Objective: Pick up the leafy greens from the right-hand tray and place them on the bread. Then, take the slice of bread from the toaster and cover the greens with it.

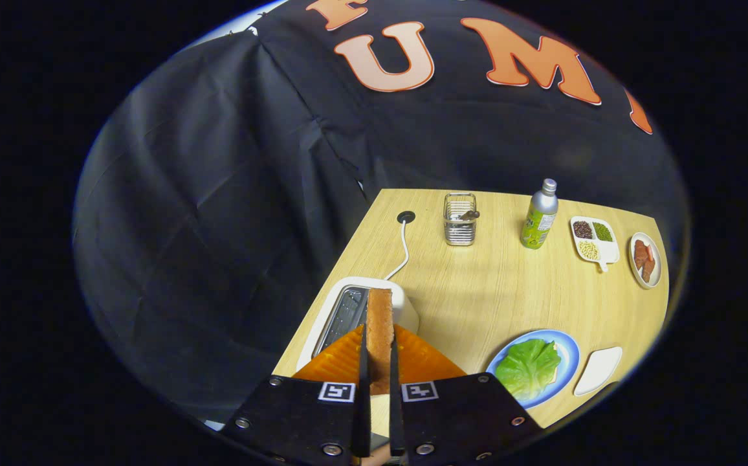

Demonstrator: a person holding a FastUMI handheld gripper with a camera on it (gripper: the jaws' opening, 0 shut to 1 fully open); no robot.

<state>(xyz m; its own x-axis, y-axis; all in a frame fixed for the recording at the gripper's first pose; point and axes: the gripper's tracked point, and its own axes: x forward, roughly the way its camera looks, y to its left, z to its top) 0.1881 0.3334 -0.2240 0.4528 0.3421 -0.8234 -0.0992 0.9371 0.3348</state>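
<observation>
My gripper (378,362) is shut on a slice of bread (380,323), held on edge between both fingers and lifted above the white toaster (405,304). The toaster's open slots (346,316) lie just left of the slice. To the right of the fingers a blue plate (568,353) carries the leafy greens (529,367), which lie spread over a slice of bread whose edge just peeks out at their right. A small white tray (598,369) sits right of the plate with nothing on it.
The toaster's white cable (403,249) runs back to a hole in the wooden table (477,291). Farther off stand a wire basket (460,219), a green bottle (538,217), a divided dish of beans (594,239) and a plate of meat (645,259).
</observation>
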